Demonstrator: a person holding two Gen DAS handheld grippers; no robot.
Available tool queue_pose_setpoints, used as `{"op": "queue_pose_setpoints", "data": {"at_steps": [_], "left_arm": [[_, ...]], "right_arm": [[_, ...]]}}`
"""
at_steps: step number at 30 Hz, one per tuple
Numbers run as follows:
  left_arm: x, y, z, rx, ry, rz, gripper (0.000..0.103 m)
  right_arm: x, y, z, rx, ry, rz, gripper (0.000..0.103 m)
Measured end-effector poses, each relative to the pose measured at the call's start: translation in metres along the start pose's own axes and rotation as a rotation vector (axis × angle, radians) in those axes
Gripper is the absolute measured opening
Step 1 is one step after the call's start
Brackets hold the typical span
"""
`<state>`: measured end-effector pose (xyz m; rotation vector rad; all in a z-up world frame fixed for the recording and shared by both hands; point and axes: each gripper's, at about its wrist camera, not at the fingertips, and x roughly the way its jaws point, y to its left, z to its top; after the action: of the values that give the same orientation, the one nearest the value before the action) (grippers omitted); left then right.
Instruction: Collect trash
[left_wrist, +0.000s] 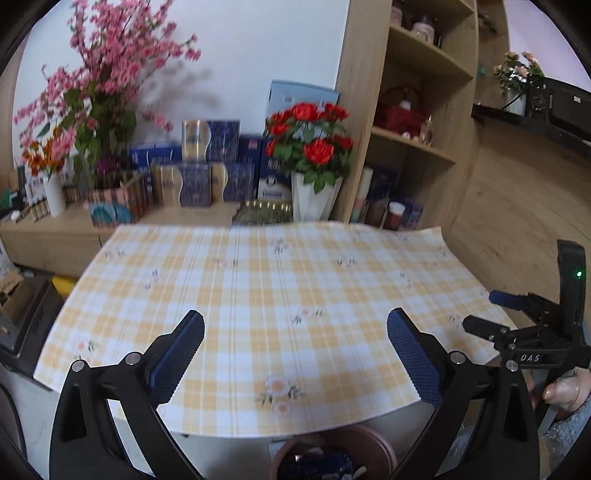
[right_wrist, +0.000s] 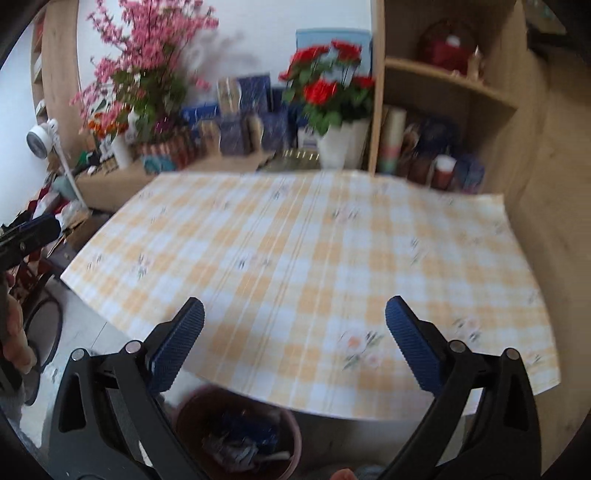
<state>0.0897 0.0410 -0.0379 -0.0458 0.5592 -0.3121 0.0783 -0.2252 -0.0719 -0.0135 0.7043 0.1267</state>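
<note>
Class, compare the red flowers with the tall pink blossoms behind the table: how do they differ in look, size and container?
The red flowers are low and rounded; the pink blossoms rise much taller on thin, spreading branches. The red flowers stand in a white pot, the pink blossoms in a striped wooden planter. Both stand on the wooden counter against the wall.

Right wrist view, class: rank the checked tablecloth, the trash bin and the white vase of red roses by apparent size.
1. checked tablecloth
2. trash bin, though it sits nearer the camera
3. white vase of red roses, farther off
</note>
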Motion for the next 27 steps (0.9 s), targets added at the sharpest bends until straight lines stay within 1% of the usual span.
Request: {"op": "queue_pose_setpoints", "data": {"at_steps": [3,5,8,9,11,16,19,27], "left_arm": [[-0.01,-0.012,0.017,0.033,-0.044,0.016,0.097],[-0.016,-0.016,0.025,0.038,-0.074,0.007,0.097],[-0.02,-0.019,0.036,0.034,-0.096,-0.008,0.097],[-0.023,-0.019,0.038,0.032,-0.102,-0.003,0.097],[-0.026,-0.022,0.041,0.046,-0.121,0.041,0.097],[-0.033,-0.027,0.043,0.084,-0.148,0.127,0.097],[-0.037,-0.029,0.043,0.094,-0.157,0.161,0.097],[-0.043,-0.029,0.047,0.11,-0.165,0.201,0.097]], "right_arm": [[-0.024,-0.006,0.018,-0.007,-0.074,-0.035,0.097],[-0.036,-0.007,0.028,-0.011,-0.116,-0.048,0.097],[-0.055,-0.007,0.037,-0.019,-0.168,-0.07,0.097],[-0.061,-0.008,0.04,-0.019,-0.182,-0.075,0.097],[-0.071,-0.01,0.045,-0.013,-0.204,-0.076,0.097],[-0.084,-0.011,0.048,0.001,-0.236,-0.086,0.097],[-0.088,-0.013,0.05,0.015,-0.246,-0.086,0.097],[-0.09,-0.011,0.048,0.028,-0.249,-0.083,0.097]]}}
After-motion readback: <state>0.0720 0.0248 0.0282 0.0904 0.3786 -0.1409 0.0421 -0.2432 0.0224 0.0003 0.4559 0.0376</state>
